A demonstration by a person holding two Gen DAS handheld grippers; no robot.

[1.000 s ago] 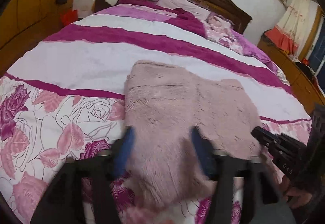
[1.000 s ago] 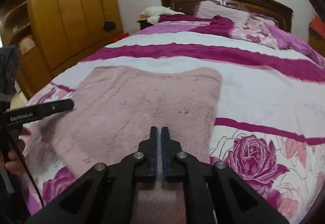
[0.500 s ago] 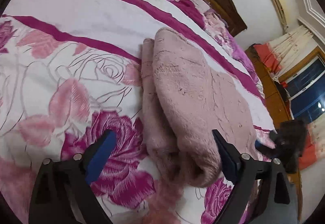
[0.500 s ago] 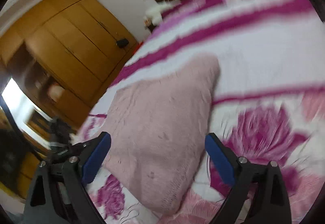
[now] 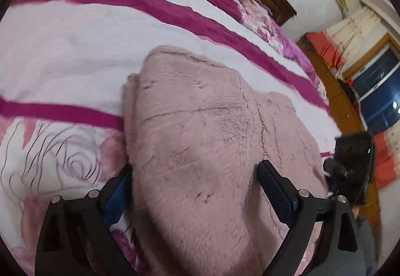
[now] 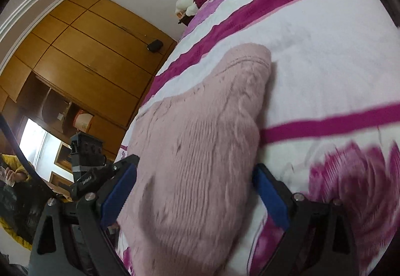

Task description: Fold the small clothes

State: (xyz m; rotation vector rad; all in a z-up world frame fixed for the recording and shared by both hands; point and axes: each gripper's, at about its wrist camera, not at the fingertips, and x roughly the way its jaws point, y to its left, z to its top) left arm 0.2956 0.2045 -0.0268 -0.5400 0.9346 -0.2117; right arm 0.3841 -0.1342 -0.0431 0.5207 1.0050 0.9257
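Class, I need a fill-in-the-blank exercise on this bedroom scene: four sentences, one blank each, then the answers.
1. The fluffy garment is coloured ____.
2. It lies on a ____ with a rose-print cover.
3. The left gripper has its jaws ____.
4. The wardrobe is made of ____.

Answers: pink; bed; open; wood

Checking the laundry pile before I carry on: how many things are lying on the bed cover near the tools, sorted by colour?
Pink: 1, the fuzzy garment, folded over, lying on the bed cover.
Other colours: 0.
Total: 1.
Both the left tool and the right tool stand open around its near end.
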